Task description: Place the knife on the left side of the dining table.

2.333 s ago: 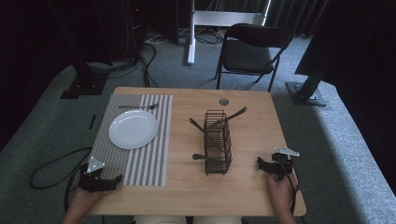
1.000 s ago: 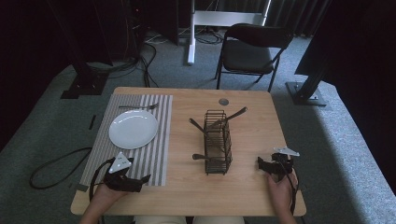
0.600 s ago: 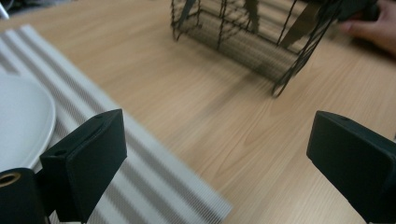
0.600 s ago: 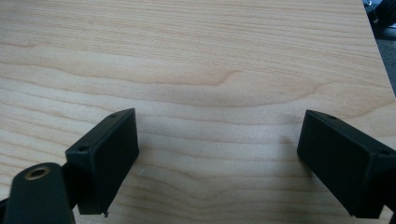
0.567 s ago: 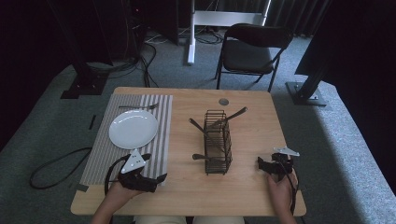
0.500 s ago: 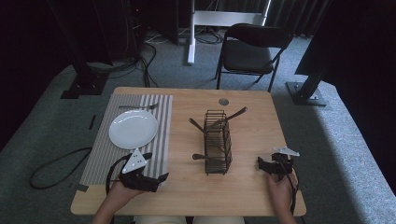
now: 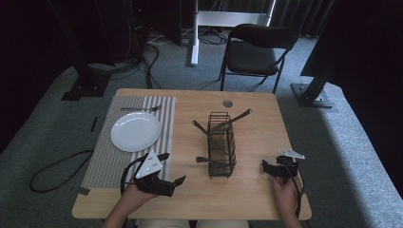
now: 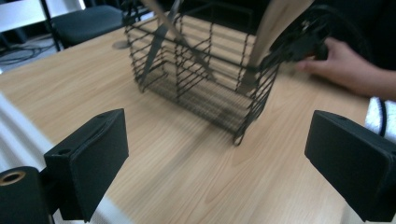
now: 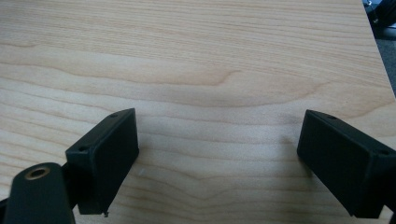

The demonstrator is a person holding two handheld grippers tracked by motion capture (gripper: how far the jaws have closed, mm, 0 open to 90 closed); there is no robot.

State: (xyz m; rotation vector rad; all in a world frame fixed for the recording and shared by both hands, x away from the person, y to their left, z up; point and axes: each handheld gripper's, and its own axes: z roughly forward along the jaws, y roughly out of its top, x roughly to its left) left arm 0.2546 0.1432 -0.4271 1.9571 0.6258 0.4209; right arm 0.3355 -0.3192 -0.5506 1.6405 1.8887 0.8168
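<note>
Near edge of the table (image 7: 247, 197): left gripper (image 7: 177, 173) held low, jaws spread wide and empty, aimed at the wire basket (image 7: 222, 145), likely lining up on the cutlery standing in it. Right gripper (image 7: 264, 166) rests on bare wood just right of the basket, jaws also wide apart, holding nothing, probably parked out of the way. Farther left, a white plate (image 7: 135, 131) sits on a striped placemat (image 7: 107, 159), a fork (image 7: 140, 109) beyond it.

utensils' (image 8: 161, 35) tops in the wire basket (image 8: 205, 79) are cut off.
</note>
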